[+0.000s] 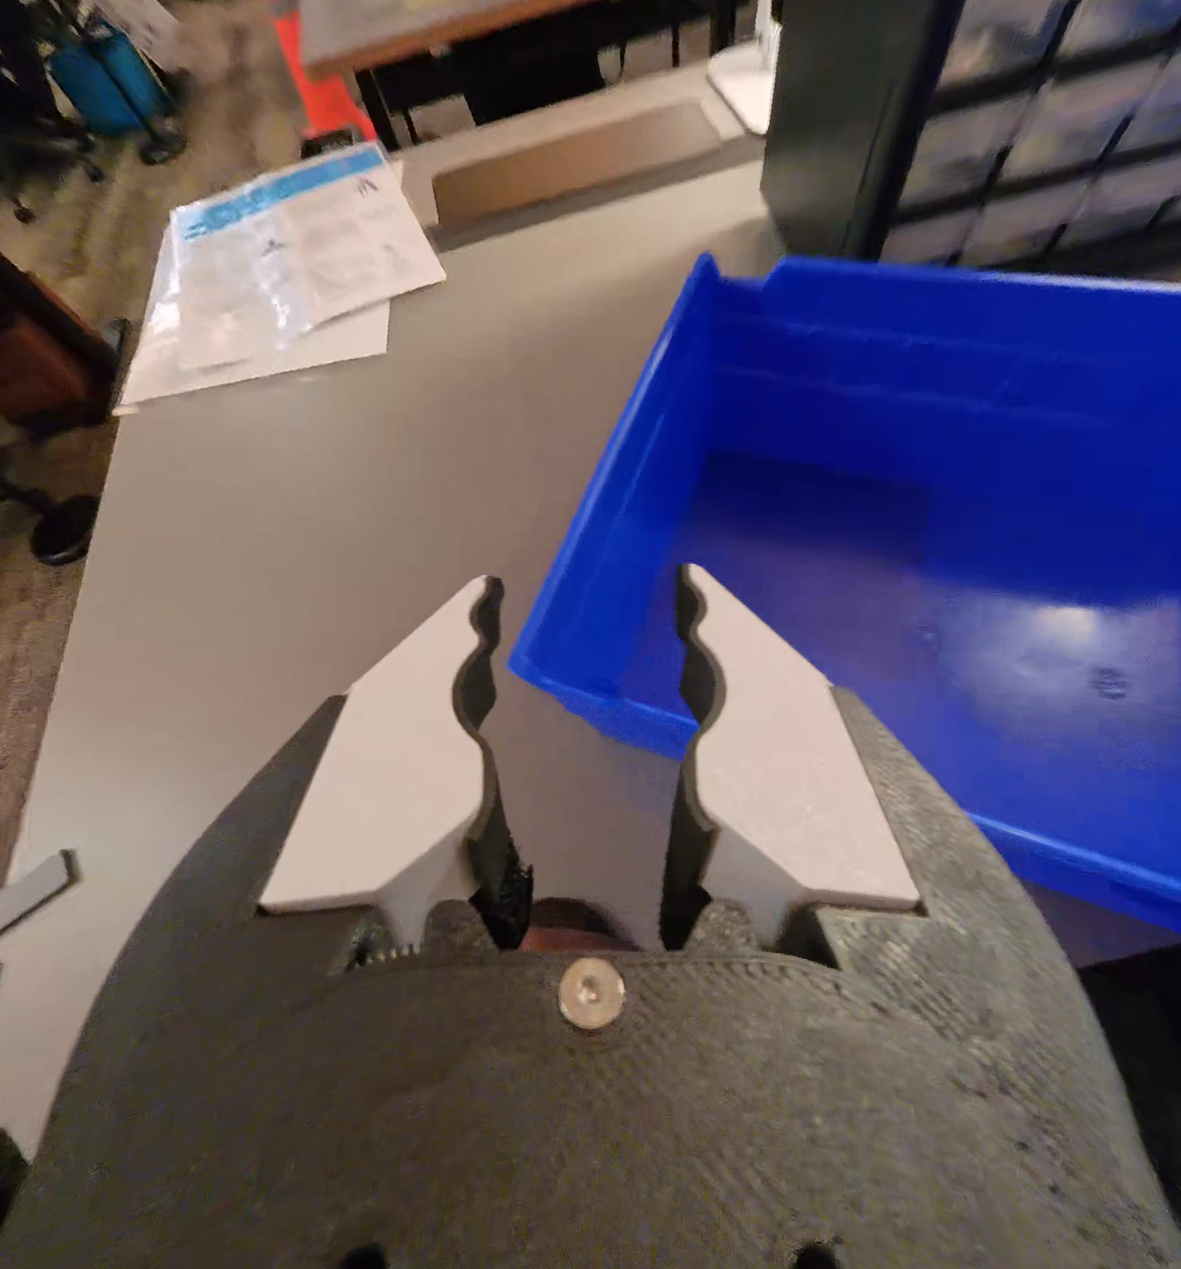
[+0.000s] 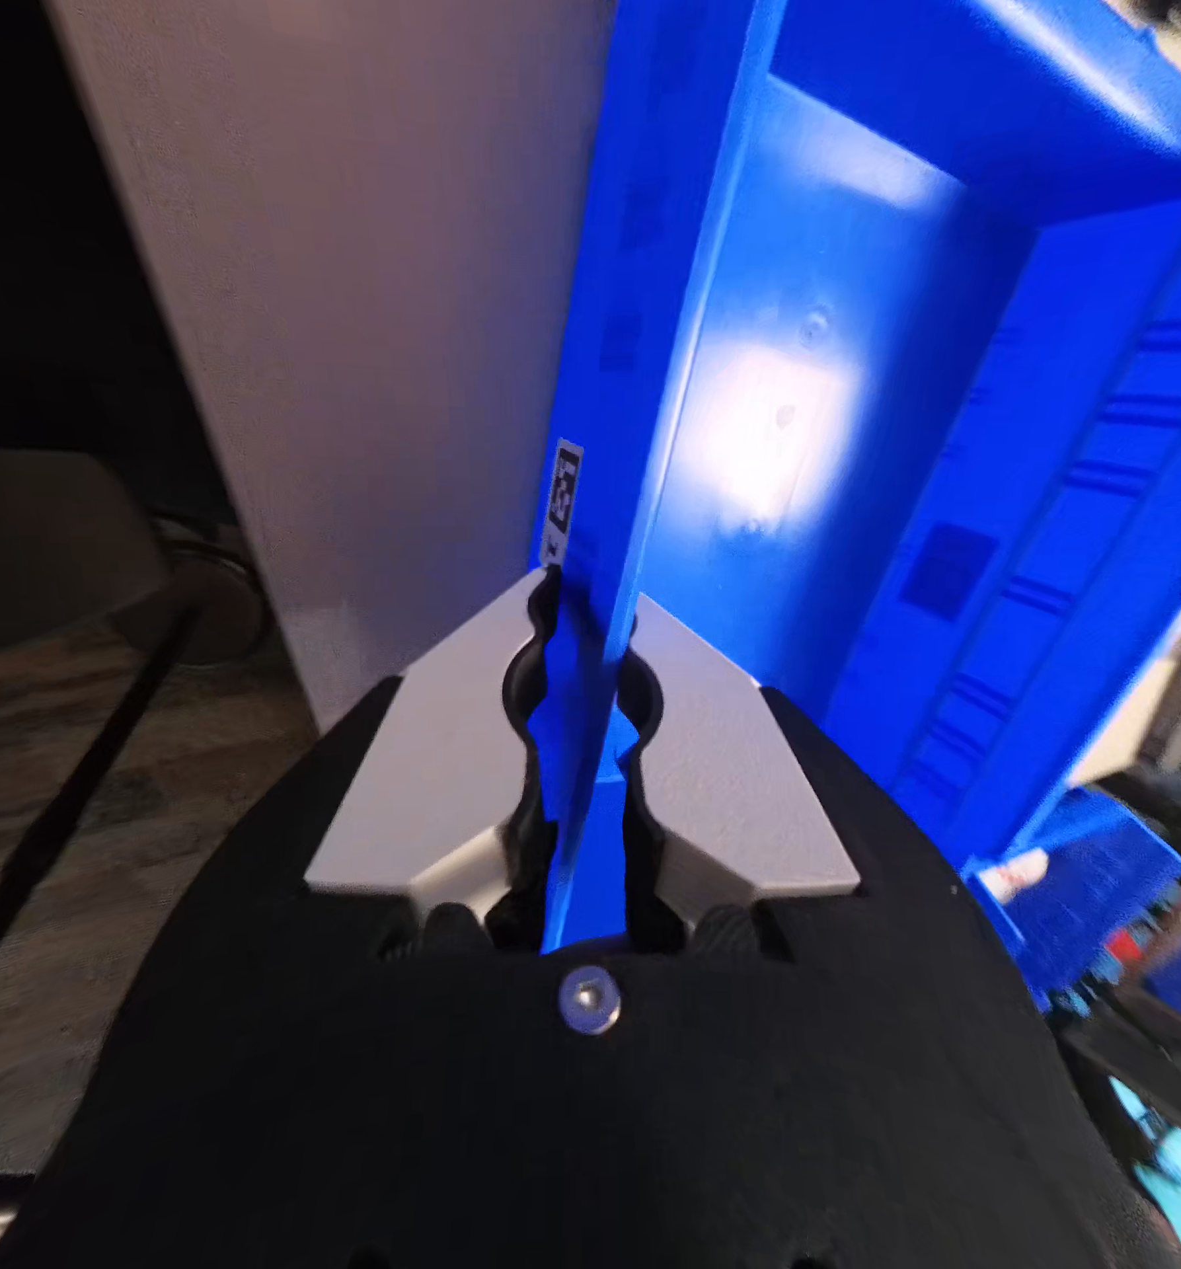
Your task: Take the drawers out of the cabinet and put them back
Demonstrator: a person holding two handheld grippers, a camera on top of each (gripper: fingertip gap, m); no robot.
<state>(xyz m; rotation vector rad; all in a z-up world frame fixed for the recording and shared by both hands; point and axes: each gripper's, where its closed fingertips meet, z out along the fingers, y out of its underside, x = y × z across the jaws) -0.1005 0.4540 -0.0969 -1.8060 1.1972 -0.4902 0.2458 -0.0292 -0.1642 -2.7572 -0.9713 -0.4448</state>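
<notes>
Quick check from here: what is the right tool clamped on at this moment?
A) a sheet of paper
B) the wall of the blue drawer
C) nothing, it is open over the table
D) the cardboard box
B: in the right wrist view the right tool has a finger on either side of a wall of the blue drawer, closed onto it.

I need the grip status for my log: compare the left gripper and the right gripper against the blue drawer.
The left gripper has its jaws apart; the right gripper has them closed in.
The left one grips nothing, the blue drawer corner merely lying between its fingers; the right one clamps the drawer's wall.
Both have pale fingers with black wavy pads on black bodies.
</notes>
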